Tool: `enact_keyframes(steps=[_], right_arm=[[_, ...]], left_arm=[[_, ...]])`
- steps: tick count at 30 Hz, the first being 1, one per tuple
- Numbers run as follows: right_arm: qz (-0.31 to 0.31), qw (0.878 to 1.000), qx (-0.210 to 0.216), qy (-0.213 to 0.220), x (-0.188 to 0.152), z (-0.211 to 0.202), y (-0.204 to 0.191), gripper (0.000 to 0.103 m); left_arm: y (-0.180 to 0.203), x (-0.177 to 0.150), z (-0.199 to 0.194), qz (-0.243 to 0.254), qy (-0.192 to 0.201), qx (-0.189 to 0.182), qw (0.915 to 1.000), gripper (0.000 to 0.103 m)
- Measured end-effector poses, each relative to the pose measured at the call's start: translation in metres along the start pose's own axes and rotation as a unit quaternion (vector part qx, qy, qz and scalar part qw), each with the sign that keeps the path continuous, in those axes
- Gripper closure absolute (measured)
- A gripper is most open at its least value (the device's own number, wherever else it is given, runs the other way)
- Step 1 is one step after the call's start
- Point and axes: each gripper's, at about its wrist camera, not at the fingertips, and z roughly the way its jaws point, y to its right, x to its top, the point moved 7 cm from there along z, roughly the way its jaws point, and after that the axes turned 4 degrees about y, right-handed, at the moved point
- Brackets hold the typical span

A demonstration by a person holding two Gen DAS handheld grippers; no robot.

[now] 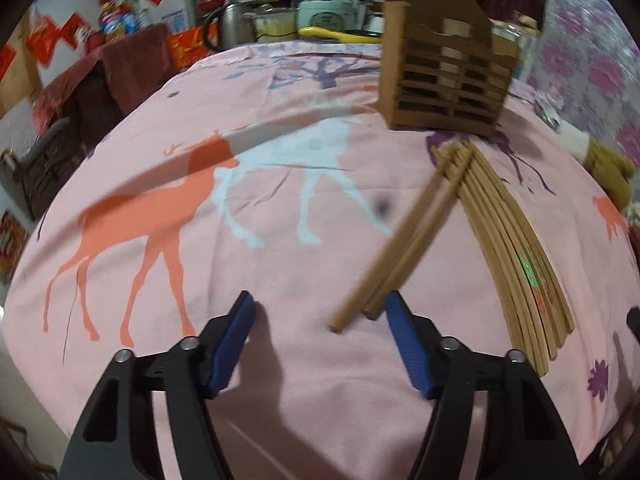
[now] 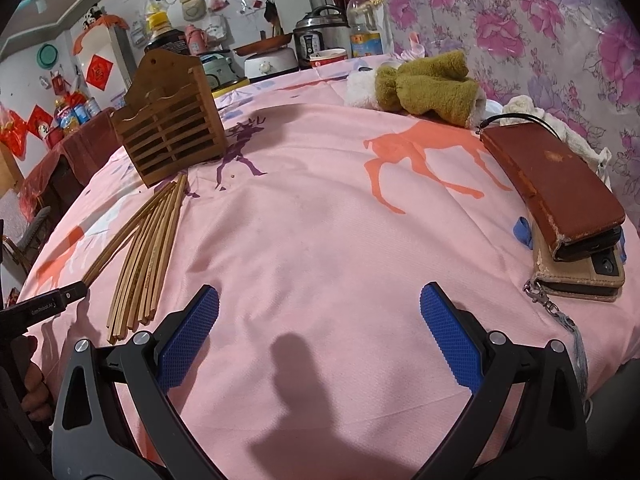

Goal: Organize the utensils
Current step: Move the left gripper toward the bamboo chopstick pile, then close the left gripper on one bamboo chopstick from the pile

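A slatted wooden utensil holder (image 1: 444, 80) (image 2: 172, 136) stands upright at the far side of the pink deer-print tablecloth (image 1: 280, 240) (image 2: 320, 220). In front of it lies a fanned bundle of wooden chopsticks (image 1: 516, 248) (image 2: 144, 256). Two chopsticks (image 1: 400, 240) lie apart from the bundle, angled left. Their near ends sit between the fingers of my left gripper (image 1: 320, 306), close to the right pad, and the pads do not press on them. My right gripper (image 2: 320, 294) hovers open over bare cloth with nothing between its fingers. The left gripper (image 2: 60, 300) also shows at the right wrist view's left edge, beside the bundle.
A green and white plush cloth (image 2: 428, 84) (image 1: 608, 172) lies at the table's far right. Two stacked wallet-style cases (image 2: 556, 184) sit near the right edge. Cookers, bottles and a kettle crowd the counter behind the table (image 1: 280, 20). A hand (image 2: 32, 380) shows at lower left.
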Motion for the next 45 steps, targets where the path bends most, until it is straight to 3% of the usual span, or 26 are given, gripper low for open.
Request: enact_keyframes(steps=[4, 8, 10, 17, 19, 21, 24, 28, 32, 38, 45], right_arm=[[-0.002, 1.0, 0.002, 0.0, -0.001, 0.0, -0.001, 0.006], [-0.001, 1.0, 0.003, -0.002, -0.001, 0.001, -0.001, 0.006], [-0.001, 1.0, 0.004, -0.002, -0.001, 0.001, -0.001, 0.006], [-0.002, 1.0, 0.008, 0.001, -0.001, 0.0, -0.002, 0.006], [-0.002, 1.0, 0.008, 0.003, 0.0, -0.001, -0.002, 0.006], [-0.002, 1.0, 0.008, 0.002, -0.001, 0.0, -0.003, 0.006], [-0.003, 1.0, 0.009, -0.002, -0.001, 0.001, -0.003, 0.006], [-0.004, 1.0, 0.007, 0.001, -0.001, 0.0, -0.003, 0.006], [-0.002, 1.0, 0.008, -0.004, -0.002, 0.002, -0.002, 0.006], [-0.004, 1.0, 0.009, 0.001, -0.002, 0.0, -0.004, 0.006], [-0.003, 1.0, 0.009, -0.001, -0.002, 0.0, -0.004, 0.006]], left_arm=[[0.004, 0.0, 0.0, 0.021, 0.011, -0.002, 0.9997, 0.043], [0.001, 0.002, 0.002, 0.013, 0.007, -0.013, 0.9998, 0.064], [0.004, -0.001, 0.0, 0.009, 0.007, -0.014, 0.9998, 0.067], [0.042, -0.022, -0.023, 0.056, 0.015, -0.046, 0.9973, 0.066], [0.031, -0.015, -0.026, 0.036, 0.025, -0.039, 0.9983, 0.064], [0.013, -0.006, -0.024, -0.002, 0.029, -0.04, 0.9988, 0.056], [0.001, 0.005, -0.013, -0.018, 0.021, -0.035, 0.999, 0.056], [0.004, -0.001, 0.0, 0.001, 0.011, -0.02, 0.9997, 0.06], [0.012, -0.013, -0.011, 0.037, 0.029, 0.001, 0.9989, 0.06], [0.031, -0.022, -0.022, 0.056, 0.03, -0.032, 0.9975, 0.051], [0.042, -0.029, -0.032, 0.067, 0.038, -0.044, 0.996, 0.042]])
